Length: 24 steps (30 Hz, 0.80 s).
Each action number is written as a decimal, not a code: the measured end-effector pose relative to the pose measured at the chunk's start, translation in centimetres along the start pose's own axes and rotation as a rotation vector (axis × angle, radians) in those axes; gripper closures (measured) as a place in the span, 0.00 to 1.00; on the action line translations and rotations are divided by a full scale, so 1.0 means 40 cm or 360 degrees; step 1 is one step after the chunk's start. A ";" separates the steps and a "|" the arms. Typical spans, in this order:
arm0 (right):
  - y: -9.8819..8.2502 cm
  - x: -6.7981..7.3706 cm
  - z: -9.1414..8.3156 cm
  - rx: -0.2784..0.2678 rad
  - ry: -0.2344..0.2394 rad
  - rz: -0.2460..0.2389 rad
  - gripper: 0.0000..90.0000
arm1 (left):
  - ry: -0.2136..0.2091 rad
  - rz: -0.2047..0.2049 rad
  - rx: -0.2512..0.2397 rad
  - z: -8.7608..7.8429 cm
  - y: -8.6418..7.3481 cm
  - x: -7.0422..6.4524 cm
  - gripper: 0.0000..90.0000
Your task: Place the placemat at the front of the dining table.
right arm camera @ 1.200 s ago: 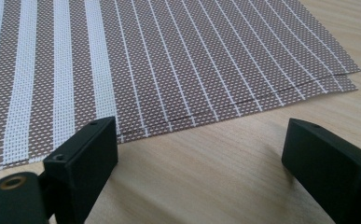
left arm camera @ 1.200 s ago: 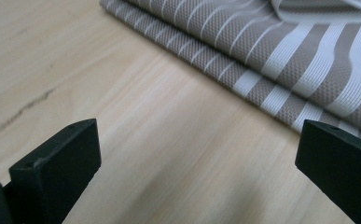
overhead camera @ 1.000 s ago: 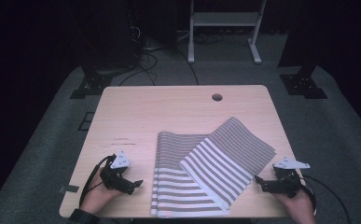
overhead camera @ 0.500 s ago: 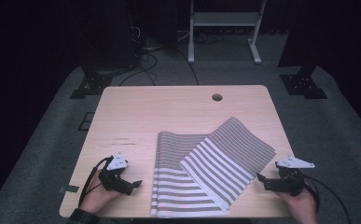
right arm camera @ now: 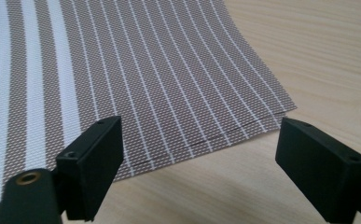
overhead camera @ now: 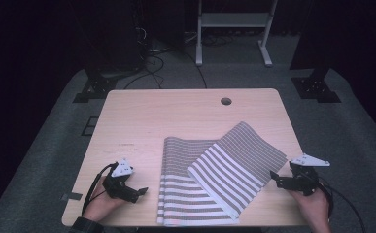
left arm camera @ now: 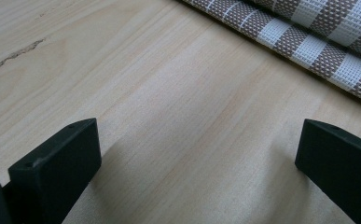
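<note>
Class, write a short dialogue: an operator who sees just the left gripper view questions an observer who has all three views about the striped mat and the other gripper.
Operator: Past my jaws I see one edge of the striped mat. How does it lie?
Observer: Folded. In the high view, one part lies slanted across the other.
Operator: Where is the right gripper?
Observer: At the mat's right corner. Its jaws are open and have just been closing a little. The mat's edge lies ahead between them, not gripped.

Probably lab, dark curtains (overhead camera: pixel 40 48), floor cables (overhead camera: pixel 156 58), desk (overhead camera: pixel 185 116)
</note>
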State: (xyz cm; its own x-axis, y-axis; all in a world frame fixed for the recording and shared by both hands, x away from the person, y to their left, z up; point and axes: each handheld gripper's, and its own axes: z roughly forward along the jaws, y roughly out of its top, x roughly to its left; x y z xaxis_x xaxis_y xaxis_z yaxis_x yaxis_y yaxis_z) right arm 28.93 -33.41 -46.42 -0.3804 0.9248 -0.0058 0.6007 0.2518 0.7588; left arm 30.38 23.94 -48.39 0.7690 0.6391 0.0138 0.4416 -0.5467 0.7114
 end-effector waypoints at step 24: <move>0.046 -0.069 0.057 0.0043 -0.0063 0.0146 0.46 | 0.0000 -0.0001 0.0000 0.000 0.000 0.000 0.00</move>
State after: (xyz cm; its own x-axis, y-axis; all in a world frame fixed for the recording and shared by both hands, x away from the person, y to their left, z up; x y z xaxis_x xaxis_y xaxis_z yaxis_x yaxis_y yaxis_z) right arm 32.70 -34.85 -46.48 -0.2951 0.9548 0.0371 0.6506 0.1723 0.7396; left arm 30.38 23.94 -48.39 0.7688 0.6394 0.0134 0.4419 -0.5463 0.7115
